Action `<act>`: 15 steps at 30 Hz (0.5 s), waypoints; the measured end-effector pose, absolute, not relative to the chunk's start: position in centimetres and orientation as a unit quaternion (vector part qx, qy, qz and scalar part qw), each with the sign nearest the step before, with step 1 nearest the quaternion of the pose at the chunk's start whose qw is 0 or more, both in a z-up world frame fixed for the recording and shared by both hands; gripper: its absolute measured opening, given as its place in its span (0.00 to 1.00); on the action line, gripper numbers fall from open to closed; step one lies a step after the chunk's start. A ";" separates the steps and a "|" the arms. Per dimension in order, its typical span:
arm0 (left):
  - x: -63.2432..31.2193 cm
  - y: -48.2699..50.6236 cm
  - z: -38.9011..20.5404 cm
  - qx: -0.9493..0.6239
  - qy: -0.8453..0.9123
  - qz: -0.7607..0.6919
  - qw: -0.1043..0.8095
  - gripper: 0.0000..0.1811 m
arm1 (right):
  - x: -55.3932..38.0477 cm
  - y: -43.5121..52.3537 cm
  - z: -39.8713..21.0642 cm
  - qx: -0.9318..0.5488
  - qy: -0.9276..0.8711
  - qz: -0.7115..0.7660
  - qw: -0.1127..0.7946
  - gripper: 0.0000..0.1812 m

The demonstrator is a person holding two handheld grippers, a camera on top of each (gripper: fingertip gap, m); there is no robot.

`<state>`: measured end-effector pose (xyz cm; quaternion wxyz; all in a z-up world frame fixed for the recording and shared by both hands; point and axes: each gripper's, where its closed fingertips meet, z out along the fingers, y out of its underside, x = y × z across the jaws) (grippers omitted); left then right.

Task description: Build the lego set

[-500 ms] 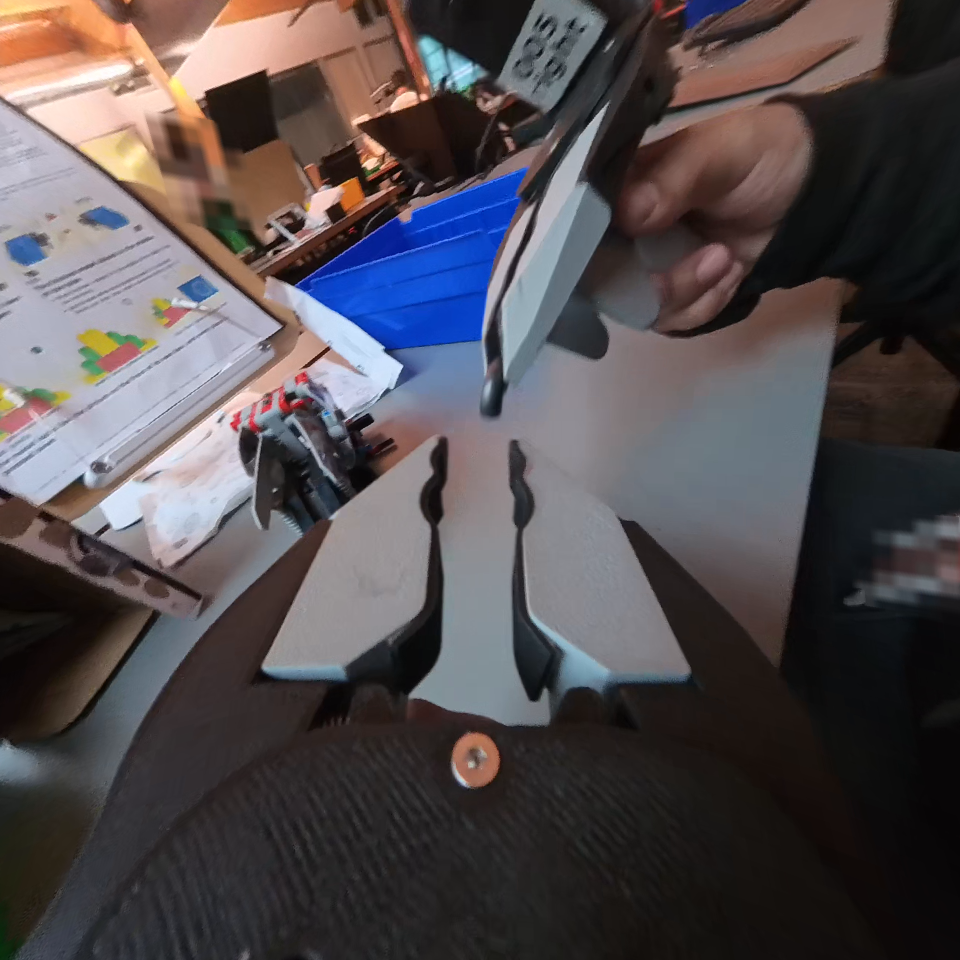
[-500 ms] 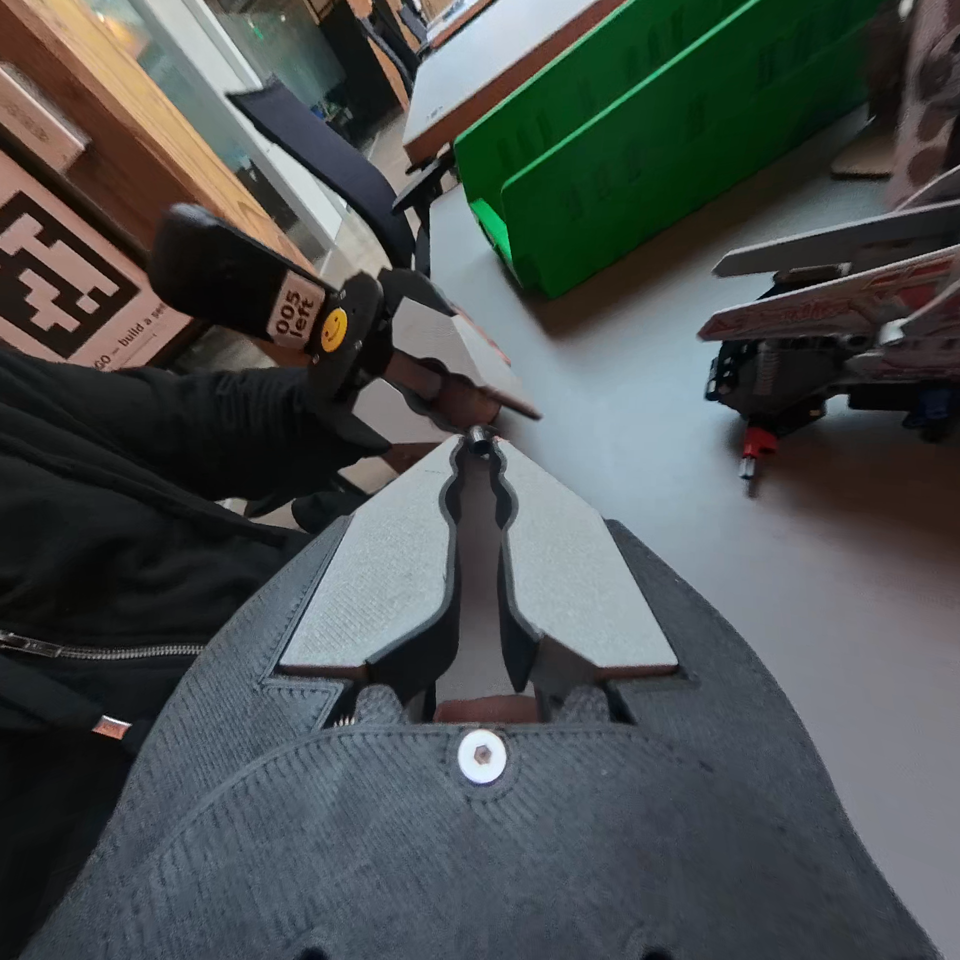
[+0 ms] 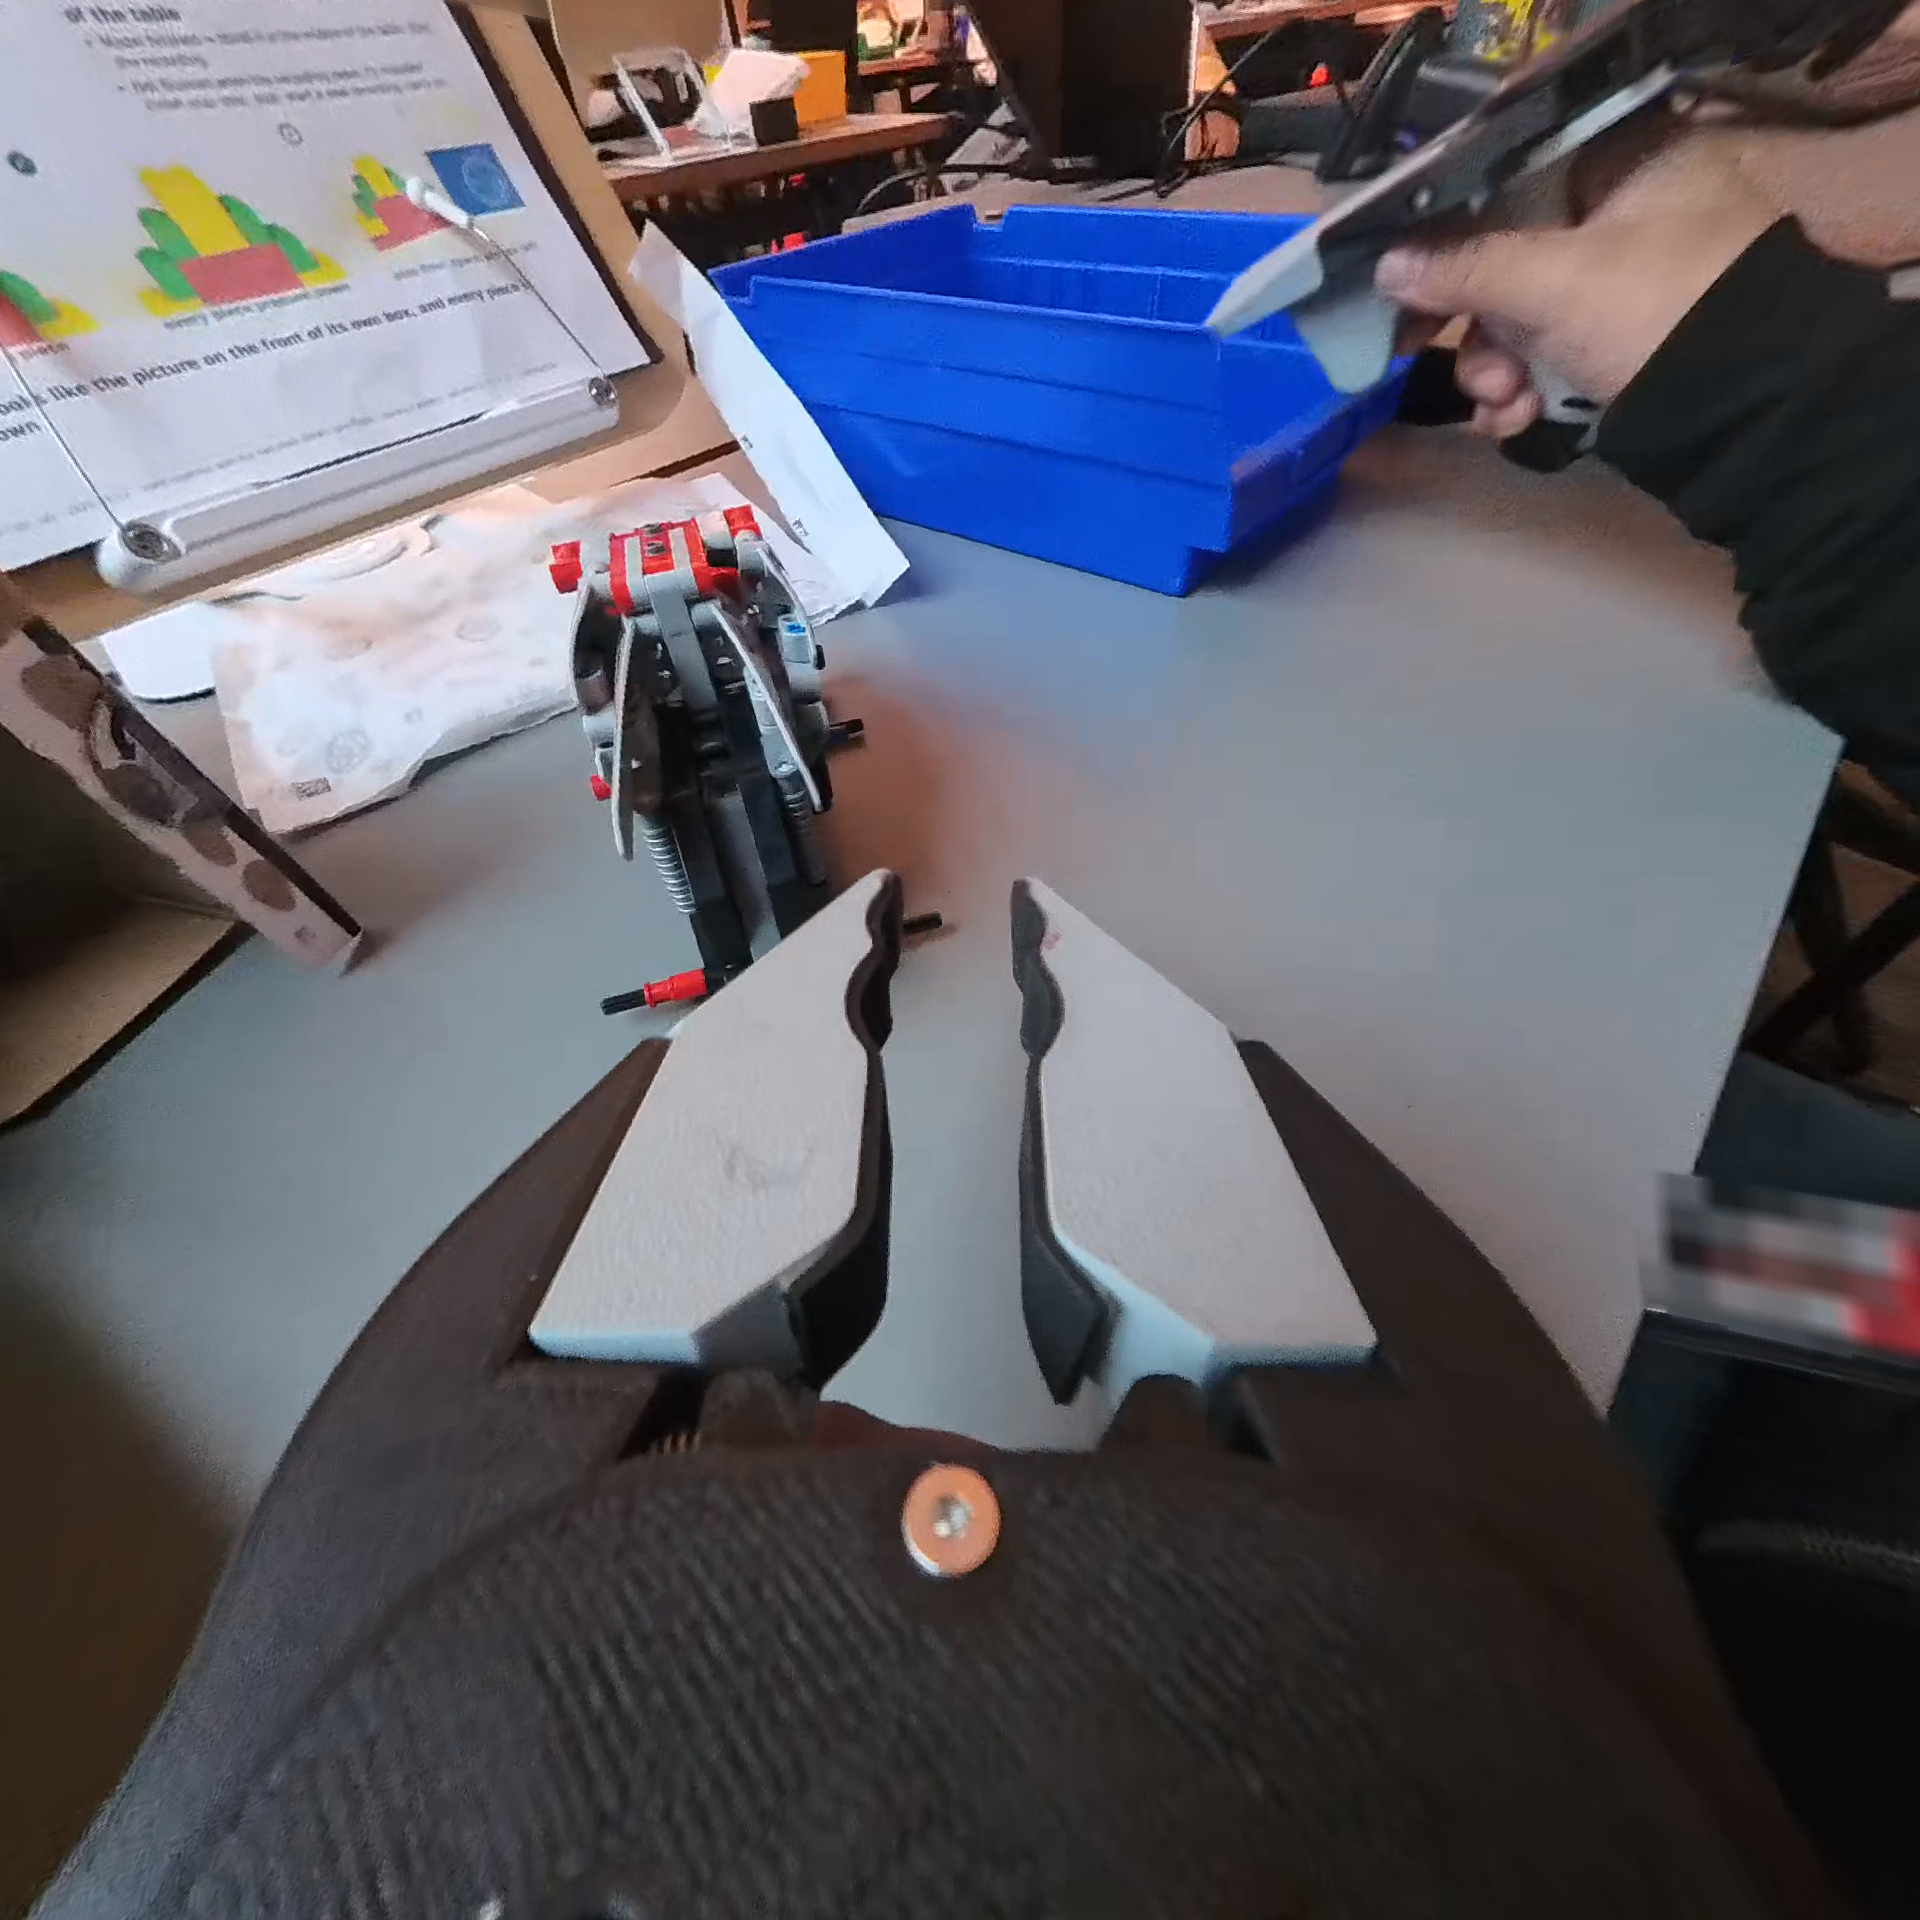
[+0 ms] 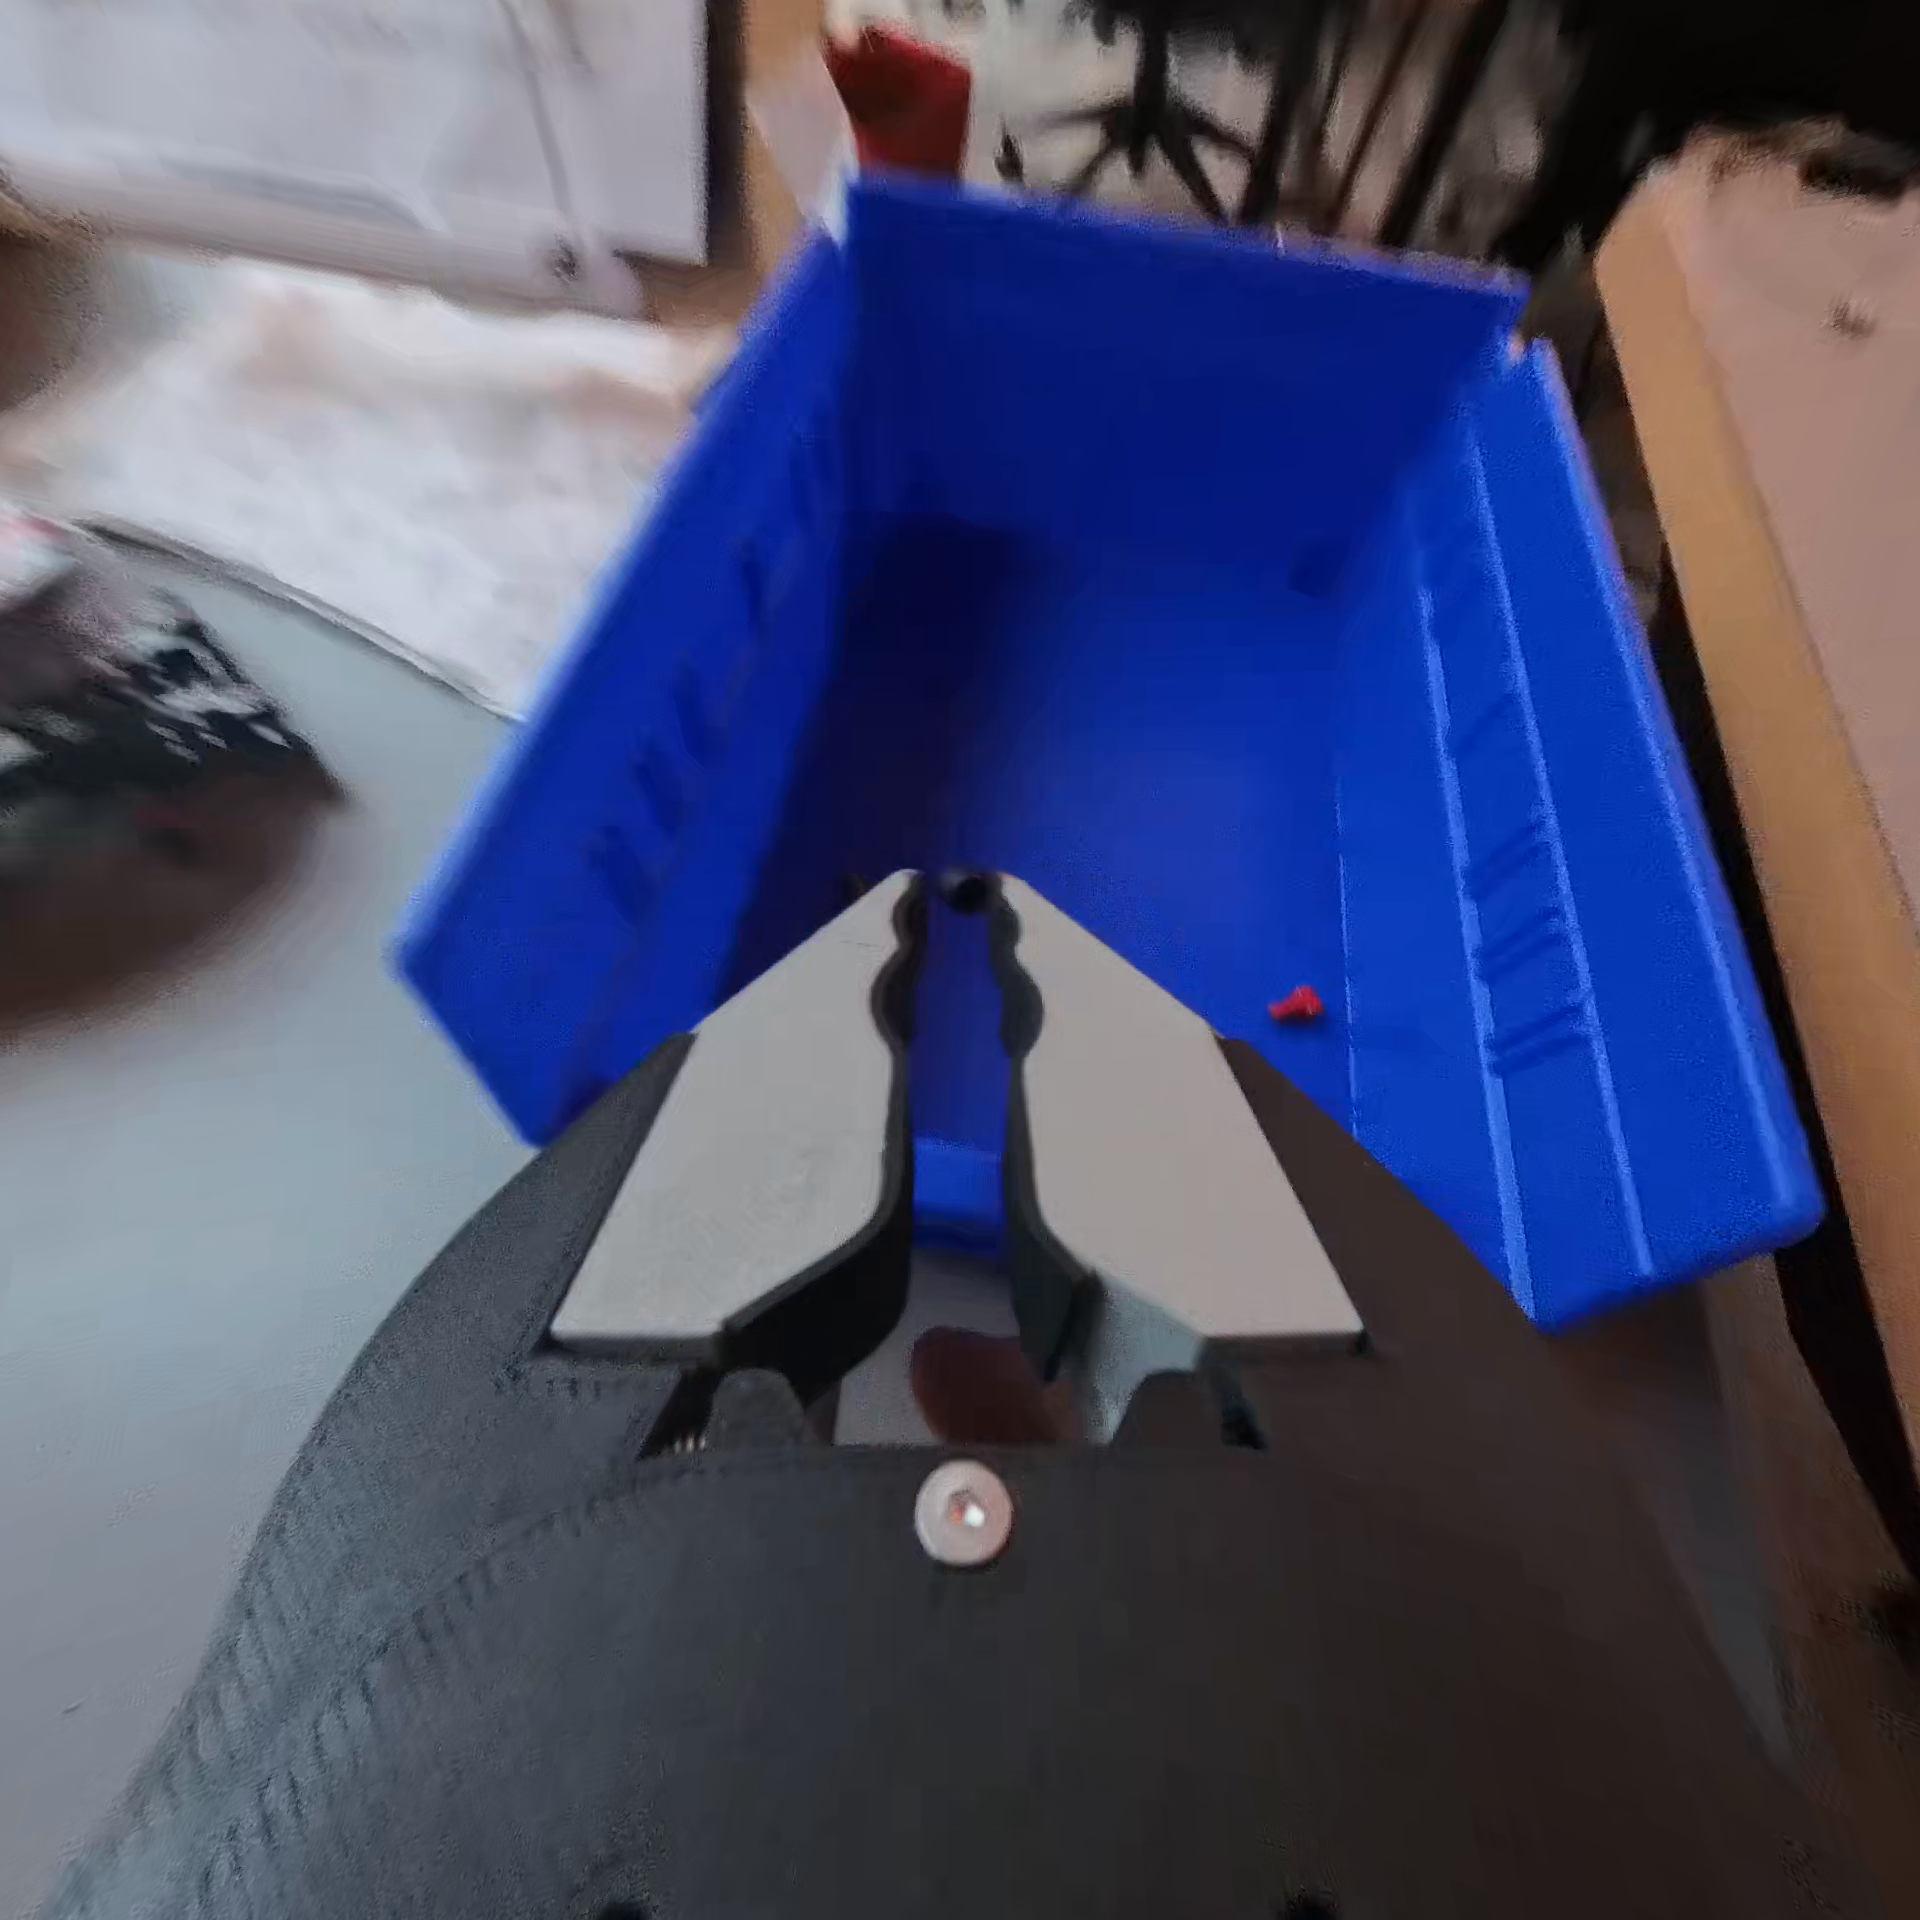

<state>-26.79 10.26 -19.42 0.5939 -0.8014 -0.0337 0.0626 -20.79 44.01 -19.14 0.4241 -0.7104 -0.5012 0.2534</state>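
Standing part-built mid-desk, the Technic lego model [image 3: 707,748] needs more pieces; right gripper [image 4: 956,894] pinches a small black pin over the blue bin [image 4: 1558,935], left gripper [image 3: 951,904] released.

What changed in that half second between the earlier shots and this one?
The right gripper swung away from beside the left gripper and now points into the blue bin, a small dark piece still pinched at its tips. The left gripper tipped down toward the Lego model. It stayed open and empty; the model and the instruction sheet kept their places.
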 end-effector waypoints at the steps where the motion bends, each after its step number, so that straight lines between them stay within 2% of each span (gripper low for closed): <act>1: -26.9 10.3 -19.6 -0.804 -0.035 0.066 0.590 0.10 | -20.9 44.3 -19.7 -0.712 -0.503 0.245 0.424 0.12; 3: -27.0 10.4 -19.9 -0.810 -0.039 0.070 0.581 0.10 | -21.3 44.0 -19.4 -0.700 -0.506 0.252 0.436 0.19; 7: -28.5 10.5 -20.0 -0.812 -0.076 0.095 0.571 0.09 | -21.4 43.4 -18.0 -0.690 -0.501 0.273 0.446 0.24; 10: -29.8 10.9 -19.2 -0.800 -0.095 0.126 0.579 0.09 | -21.4 41.8 -15.6 -0.664 -0.496 0.317 0.460 0.22; 13: -30.3 12.4 -19.4 -0.822 -0.095 0.133 0.546 0.13 | -21.8 39.1 -13.5 -0.638 -0.510 0.355 0.455 0.20; 15: -31.3 13.3 -19.3 -0.825 -0.096 0.158 0.534 0.12 | -22.2 36.9 -12.5 -0.620 -0.525 0.378 0.444 0.20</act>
